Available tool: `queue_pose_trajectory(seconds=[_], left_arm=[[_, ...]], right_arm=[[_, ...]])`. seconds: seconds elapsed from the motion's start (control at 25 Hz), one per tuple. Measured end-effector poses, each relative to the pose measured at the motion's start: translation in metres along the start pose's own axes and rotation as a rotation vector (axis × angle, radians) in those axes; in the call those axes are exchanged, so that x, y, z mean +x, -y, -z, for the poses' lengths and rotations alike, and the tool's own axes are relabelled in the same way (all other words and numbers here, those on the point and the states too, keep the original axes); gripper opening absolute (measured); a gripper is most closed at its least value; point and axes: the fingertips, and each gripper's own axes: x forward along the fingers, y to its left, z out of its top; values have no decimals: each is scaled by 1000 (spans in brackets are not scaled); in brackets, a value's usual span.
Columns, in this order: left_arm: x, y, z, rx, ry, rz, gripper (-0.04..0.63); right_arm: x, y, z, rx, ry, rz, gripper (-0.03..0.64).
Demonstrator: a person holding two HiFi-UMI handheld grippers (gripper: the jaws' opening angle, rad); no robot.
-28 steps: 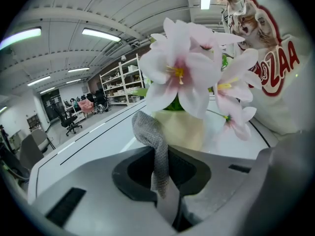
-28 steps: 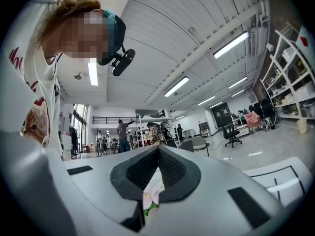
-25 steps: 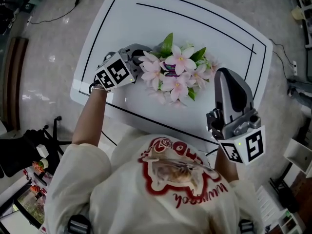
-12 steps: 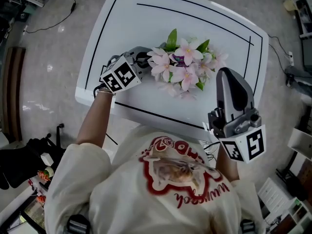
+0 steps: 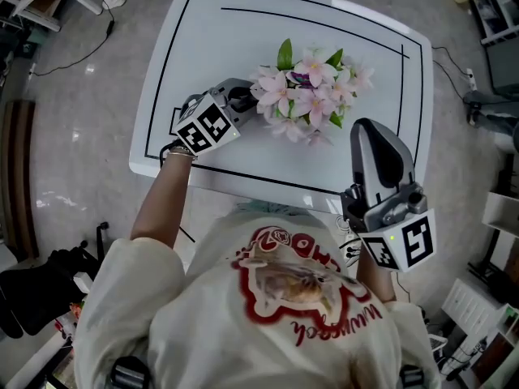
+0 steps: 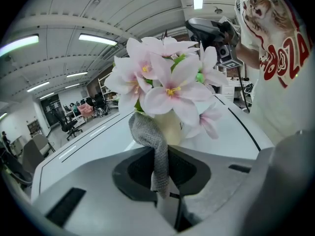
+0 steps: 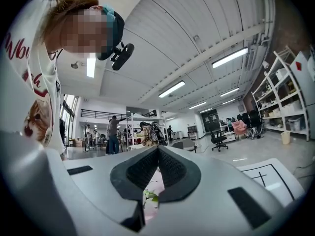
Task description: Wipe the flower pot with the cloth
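Cloth (image 6: pixel 146 132), grey knit, tight in jaws of left gripper (image 6: pixel 160 155) beside cream flower pot (image 6: pixel 172 128); right gripper (image 7: pixel 157 156), jaws together.

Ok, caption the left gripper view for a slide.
Left tongs pinch a grey cloth at the cream flower pot, pink flowers above, white table beneath.

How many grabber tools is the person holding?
2. The left gripper sits beside the flower pot, shut on a grey cloth. The right gripper is over the table's near right edge, shut and empty. None hidden.
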Motion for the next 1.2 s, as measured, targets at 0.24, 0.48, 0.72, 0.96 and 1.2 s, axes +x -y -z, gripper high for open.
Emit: queue_pose_trajectory(seconds=[0.24,0.48,0.72,0.96,1.2], left_arm=[[-4,8,-1,4,13,-4,57],[-4,15,-3,26,18,-10,58],[-4,19,0,3,-13,-48,57],[0,21,-2,-12,-46,-119,57],[1,21,-5,-83,-27,-166,57]], right_arm=[[-13,-21,2,-16,4,37,-2],[-28,-38,12,-7,17,72,-1],[-38,-35,13,-2,6,63,-1],[-43,-19,-2,-29,7,29,0],[-47,-10,2,-12,-15,-17,0]])
